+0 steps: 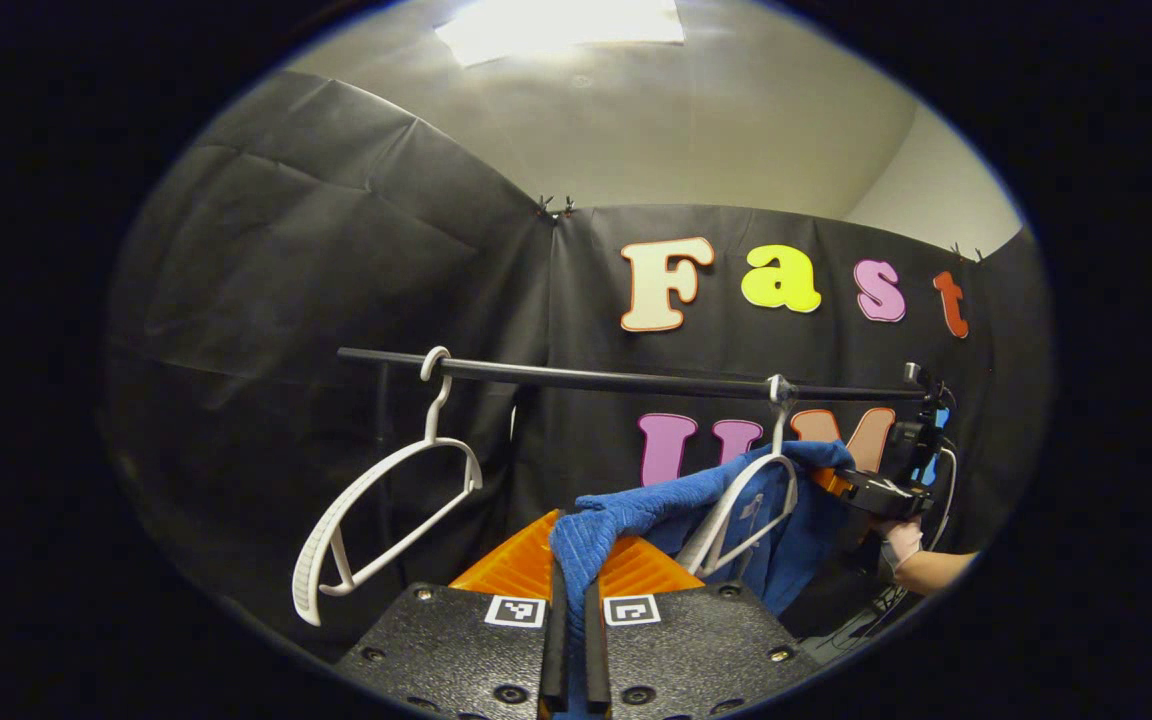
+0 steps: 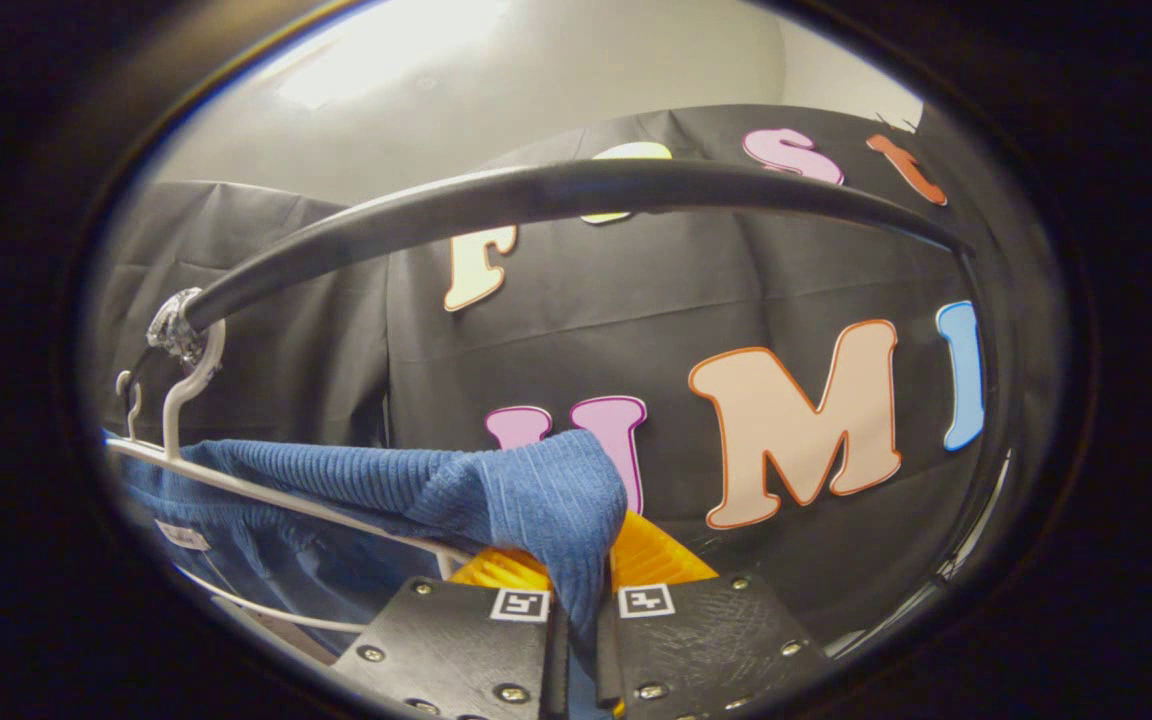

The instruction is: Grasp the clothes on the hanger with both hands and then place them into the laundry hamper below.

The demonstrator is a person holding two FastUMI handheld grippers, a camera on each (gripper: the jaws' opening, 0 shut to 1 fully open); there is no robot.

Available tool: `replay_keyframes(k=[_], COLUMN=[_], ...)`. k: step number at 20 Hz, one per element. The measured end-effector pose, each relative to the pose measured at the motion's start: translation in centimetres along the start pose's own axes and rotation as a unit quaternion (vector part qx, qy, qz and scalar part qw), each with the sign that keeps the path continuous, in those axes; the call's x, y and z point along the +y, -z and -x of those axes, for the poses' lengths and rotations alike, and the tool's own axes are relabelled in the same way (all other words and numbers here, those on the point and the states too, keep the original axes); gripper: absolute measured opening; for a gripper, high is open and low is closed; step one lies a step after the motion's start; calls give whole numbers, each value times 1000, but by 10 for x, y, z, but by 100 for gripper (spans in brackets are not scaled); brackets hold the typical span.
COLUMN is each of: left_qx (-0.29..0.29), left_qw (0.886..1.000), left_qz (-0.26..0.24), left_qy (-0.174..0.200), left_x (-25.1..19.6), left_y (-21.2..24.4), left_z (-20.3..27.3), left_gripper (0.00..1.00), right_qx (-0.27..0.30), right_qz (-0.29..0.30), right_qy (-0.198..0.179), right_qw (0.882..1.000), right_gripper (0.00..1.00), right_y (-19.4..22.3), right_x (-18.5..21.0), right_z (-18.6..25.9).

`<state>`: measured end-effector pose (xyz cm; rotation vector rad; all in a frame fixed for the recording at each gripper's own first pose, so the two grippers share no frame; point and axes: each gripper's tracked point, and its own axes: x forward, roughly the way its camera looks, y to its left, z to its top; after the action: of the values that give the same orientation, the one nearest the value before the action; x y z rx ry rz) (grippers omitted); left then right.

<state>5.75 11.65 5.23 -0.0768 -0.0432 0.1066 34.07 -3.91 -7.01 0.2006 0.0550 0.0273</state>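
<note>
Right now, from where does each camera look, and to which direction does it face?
Left gripper view: rides on the left tool, looks slightly up along the rail; its fingers pinch the blue garment; the right tool and a hand show farther off, beside an empty white hanger.
Right gripper view: rides on the right tool, close under the rail, facing the booth wall; its fingers pinch the blue garment.
Shared: rail, garment, its hanger.

An open stretch of black rail (image 1: 626,380) lay between the bare white hanger (image 1: 376,500) and the hanger carrying the blue garment (image 1: 636,515), while the booth's cloth wall (image 1: 336,270) closed in just behind and the rail (image 2: 576,195) arched overhead.
</note>
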Motion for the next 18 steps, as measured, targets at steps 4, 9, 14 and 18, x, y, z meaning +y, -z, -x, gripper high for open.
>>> replay_keyframes(k=[4,9,14,18], left_qx=[3,29,55,79], left_qw=[1000,999,998,996], left_qz=[-18,-18,18,27], left_qy=[-14,-10,-7,-9], left_x=[15,15,18,21], left_y=[11,43,74,101], left_z=[-23,-54,-68,-71], left_gripper=[5,7,7,7], right_qx=[1,12,28,38], right_qz=[-8,-14,1,10], right_qy=[5,22,33,39], right_qw=[1000,1000,999,998], right_gripper=[11,11,11,11], right_y=[7,20,35,46], right_x=[-3,-23,-38,-44], right_z=[-8,-15,-16,-15])
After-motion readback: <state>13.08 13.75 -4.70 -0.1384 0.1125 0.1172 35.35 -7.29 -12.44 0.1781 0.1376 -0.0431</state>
